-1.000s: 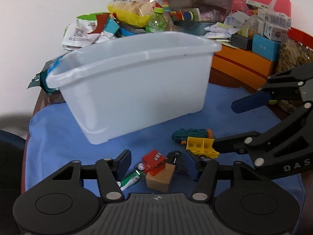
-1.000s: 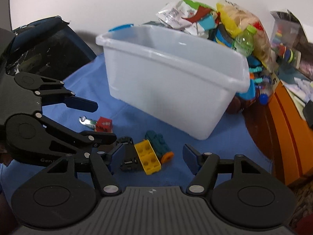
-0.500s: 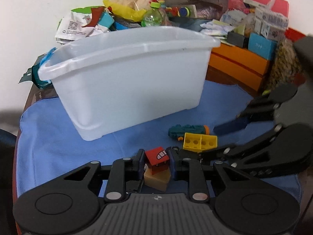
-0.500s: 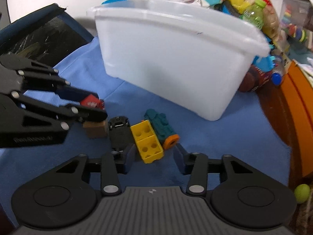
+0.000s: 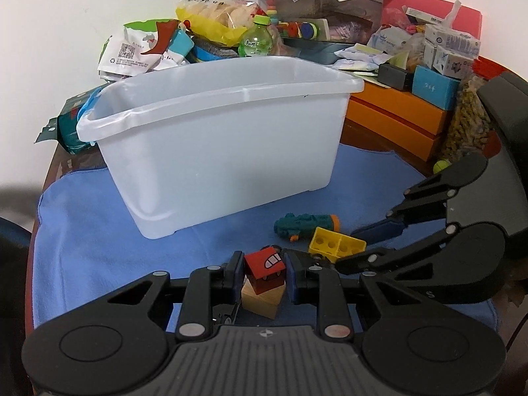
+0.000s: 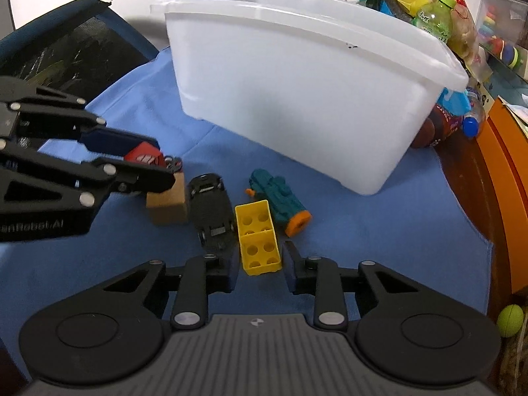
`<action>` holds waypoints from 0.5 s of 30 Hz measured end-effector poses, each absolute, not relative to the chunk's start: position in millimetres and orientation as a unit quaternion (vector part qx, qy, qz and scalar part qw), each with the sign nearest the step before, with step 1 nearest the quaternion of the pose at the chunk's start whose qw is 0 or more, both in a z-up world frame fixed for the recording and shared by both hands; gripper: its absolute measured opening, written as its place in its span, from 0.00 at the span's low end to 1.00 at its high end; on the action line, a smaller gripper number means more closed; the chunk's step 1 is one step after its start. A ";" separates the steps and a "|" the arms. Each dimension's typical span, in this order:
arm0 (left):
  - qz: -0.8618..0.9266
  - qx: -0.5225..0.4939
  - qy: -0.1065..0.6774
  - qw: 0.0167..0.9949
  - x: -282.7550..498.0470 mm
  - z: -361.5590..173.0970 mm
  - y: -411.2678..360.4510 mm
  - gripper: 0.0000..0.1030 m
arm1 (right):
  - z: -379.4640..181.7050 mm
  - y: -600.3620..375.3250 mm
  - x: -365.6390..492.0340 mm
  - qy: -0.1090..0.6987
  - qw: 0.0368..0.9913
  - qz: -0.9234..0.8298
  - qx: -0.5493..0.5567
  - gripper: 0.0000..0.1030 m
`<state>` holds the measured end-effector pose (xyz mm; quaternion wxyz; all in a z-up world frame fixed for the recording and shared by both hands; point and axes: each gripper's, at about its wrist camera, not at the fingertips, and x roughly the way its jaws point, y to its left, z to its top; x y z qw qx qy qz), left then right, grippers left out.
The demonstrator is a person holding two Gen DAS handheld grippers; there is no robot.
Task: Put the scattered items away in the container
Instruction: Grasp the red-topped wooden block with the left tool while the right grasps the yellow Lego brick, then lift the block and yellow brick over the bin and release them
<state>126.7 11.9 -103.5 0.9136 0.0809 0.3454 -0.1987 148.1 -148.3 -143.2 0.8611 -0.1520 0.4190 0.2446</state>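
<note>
The left tool (image 5: 264, 275) is clamped on the red block (image 5: 265, 270), which sits on a wooden cube (image 5: 263, 300) just under its tips. The right tool (image 6: 260, 272) is closing around the yellow brick (image 6: 258, 239), its pads not yet touching as far as I can tell. Both pieces look light, stiff and slick-sided (flat faces suit the pads), so squeezing the long sides should hold. The bin (image 5: 227, 99) stands just ahead on the desk's blue cloth (image 5: 85, 217).
</note>
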 end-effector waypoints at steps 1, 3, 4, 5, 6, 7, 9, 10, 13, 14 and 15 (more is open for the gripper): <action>-0.199 0.081 0.344 0.914 125.2 -102.6 11.9 0.28 | -143.1 -149.6 145.9 0.418 0.861 0.245 -0.153 0.30; -0.200 0.081 0.342 0.915 123.1 -100.7 11.7 0.28 | -141.9 -152.8 141.0 0.417 0.862 0.244 -0.153 0.30; -0.200 0.082 0.341 0.915 121.7 -99.7 11.3 0.28 | -140.8 -154.1 138.8 0.416 0.863 0.244 -0.153 0.30; -0.200 0.082 0.339 0.916 120.1 -98.8 11.2 0.28 | -139.5 -155.3 136.4 0.414 0.863 0.243 -0.154 0.29; -0.200 0.082 0.338 0.916 118.7 -97.8 11.2 0.28 | -138.4 -156.7 133.8 0.413 0.864 0.242 -0.155 0.29; -0.200 0.081 0.337 0.916 117.3 -96.5 11.1 0.28 | -137.4 -158.3 131.2 0.412 0.865 0.242 -0.154 0.29; -0.199 0.081 0.334 0.918 114.1 -93.9 10.6 0.28 | -135.7 -161.3 126.8 0.411 0.866 0.240 -0.153 0.29; -0.199 0.080 0.332 0.919 112.3 -92.1 10.4 0.28 | -134.6 -162.7 124.7 0.409 0.867 0.240 -0.153 0.29; -0.200 0.076 0.322 0.922 107.4 -84.5 10.9 0.28 | -131.2 -165.6 119.8 0.403 0.871 0.237 -0.154 0.29; -0.199 0.076 0.319 0.924 106.3 -81.3 10.8 0.28 | -129.5 -166.1 118.9 0.400 0.872 0.236 -0.154 0.29; -0.198 0.074 0.316 0.925 105.9 -78.2 10.8 0.28 | -127.4 -166.2 118.5 0.397 0.874 0.236 -0.154 0.29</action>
